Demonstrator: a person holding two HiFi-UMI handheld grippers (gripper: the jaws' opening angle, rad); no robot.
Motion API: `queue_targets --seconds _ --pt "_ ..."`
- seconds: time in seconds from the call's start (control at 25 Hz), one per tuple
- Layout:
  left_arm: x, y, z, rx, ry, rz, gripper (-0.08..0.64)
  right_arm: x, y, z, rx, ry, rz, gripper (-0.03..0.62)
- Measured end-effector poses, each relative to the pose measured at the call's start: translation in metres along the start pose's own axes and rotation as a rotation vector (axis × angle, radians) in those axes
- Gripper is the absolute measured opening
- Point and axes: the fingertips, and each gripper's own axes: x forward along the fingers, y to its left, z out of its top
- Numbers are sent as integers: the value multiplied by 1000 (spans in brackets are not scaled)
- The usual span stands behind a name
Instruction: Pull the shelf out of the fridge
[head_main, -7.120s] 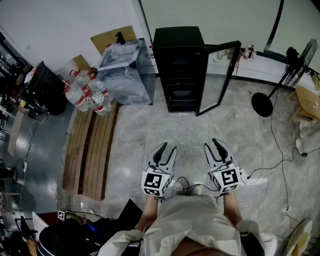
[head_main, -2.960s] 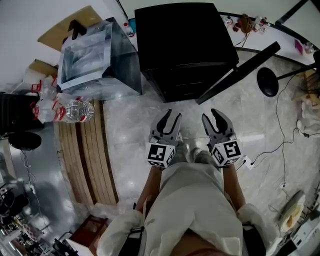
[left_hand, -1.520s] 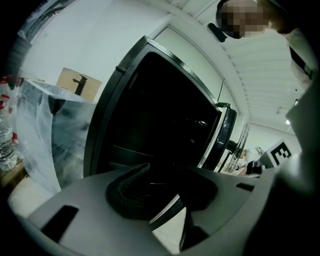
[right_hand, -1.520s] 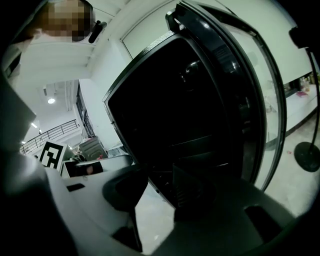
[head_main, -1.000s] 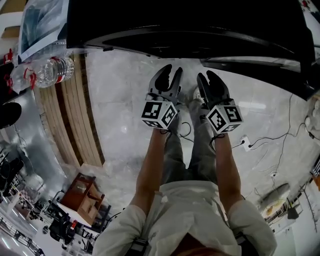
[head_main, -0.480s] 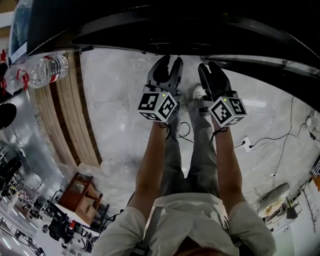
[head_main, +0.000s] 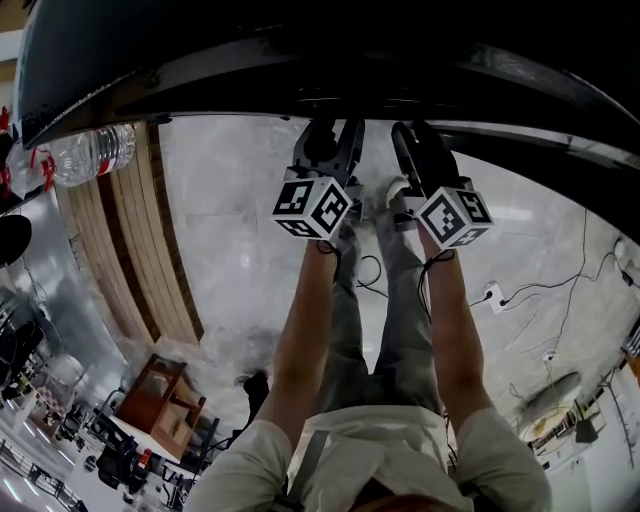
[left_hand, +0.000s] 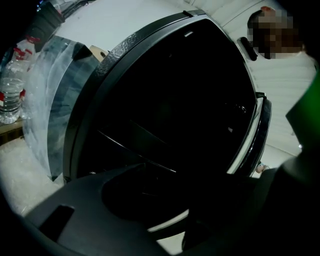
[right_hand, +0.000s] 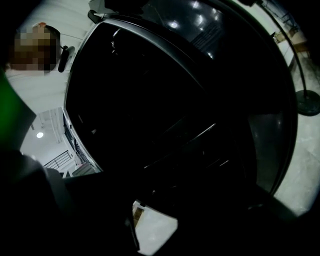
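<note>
Your left gripper (head_main: 336, 135) has sunk closer to the open fridge (head_main: 300, 50). Its jaws have just been opening and stand apart with nothing between them, so you look ready to grasp. The shelf (left_hand: 135, 144) lies just ahead in the dark cabinet, apparently untouched. Your right gripper (head_main: 422, 138) matches it: jaws parted, empty, shelf edge ahead.
</note>
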Motion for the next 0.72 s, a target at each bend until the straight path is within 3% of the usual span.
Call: queue_targets --seconds 0.4,0.72 --pt "17 4 -1 -88 5 -33 258 20 -4 9 42 -10 20 233" --pt "30 9 6 -118 -22 -46 268 36 -10 12 75 -23 19 252"
